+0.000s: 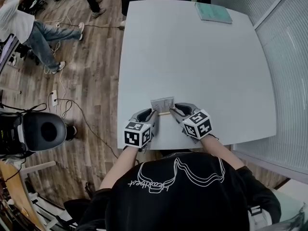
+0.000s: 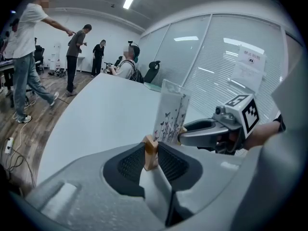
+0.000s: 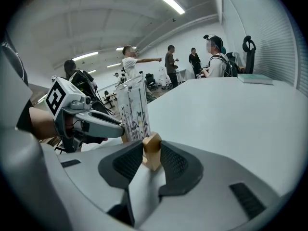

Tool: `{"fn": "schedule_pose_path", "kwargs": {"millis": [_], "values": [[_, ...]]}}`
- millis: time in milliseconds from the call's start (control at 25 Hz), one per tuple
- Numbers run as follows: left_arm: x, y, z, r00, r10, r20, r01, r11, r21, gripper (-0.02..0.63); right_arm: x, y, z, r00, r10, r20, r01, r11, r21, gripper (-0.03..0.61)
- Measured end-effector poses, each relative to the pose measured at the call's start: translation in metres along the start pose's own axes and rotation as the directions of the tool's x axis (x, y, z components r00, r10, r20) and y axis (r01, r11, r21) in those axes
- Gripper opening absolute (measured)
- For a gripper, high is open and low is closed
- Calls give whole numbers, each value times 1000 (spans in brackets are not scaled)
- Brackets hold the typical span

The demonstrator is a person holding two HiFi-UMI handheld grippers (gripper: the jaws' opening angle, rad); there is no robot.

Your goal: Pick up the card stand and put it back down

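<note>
The card stand [image 1: 162, 105] is a small wooden bar carrying an upright clear card printed with butterflies [image 2: 171, 112]. It sits near the front edge of the white table [image 1: 192, 57]. My left gripper [image 1: 155, 113] is shut on the bar's left end [image 2: 150, 153], pads pressing both sides. On the opposite end [image 3: 152, 151], my right gripper [image 1: 172, 110] is shut as well. Each gripper view shows the other gripper across the card [image 3: 132, 109]. I cannot tell whether the bar touches the tabletop.
A green book [image 1: 213, 12] lies at the table's far right corner. A glass partition [image 1: 288, 57] runs along the right. On the wooden floor to the left are cables [image 1: 62, 102], a black office chair [image 1: 43, 131] and people standing [image 1: 29, 28]; a person sits at the far end.
</note>
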State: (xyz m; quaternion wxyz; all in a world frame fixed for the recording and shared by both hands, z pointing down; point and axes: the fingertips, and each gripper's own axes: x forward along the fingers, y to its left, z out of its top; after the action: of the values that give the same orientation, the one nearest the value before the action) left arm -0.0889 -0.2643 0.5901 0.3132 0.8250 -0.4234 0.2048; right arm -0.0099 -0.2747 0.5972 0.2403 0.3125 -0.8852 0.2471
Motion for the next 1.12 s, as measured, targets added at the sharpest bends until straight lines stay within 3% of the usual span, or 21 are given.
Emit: {"fn": "schedule_pose_path", "kwargs": {"millis": [680, 1120], "values": [[-12, -3, -1, 1000, -8, 5, 8, 1000, 30, 91, -3, 12, 2, 1000, -6, 1, 6, 1000, -1, 137], [-42, -3, 1, 998, -4, 62, 5, 1000, -19, 143, -36, 28, 27, 991, -5, 131, 4, 1000, 12, 176]]}}
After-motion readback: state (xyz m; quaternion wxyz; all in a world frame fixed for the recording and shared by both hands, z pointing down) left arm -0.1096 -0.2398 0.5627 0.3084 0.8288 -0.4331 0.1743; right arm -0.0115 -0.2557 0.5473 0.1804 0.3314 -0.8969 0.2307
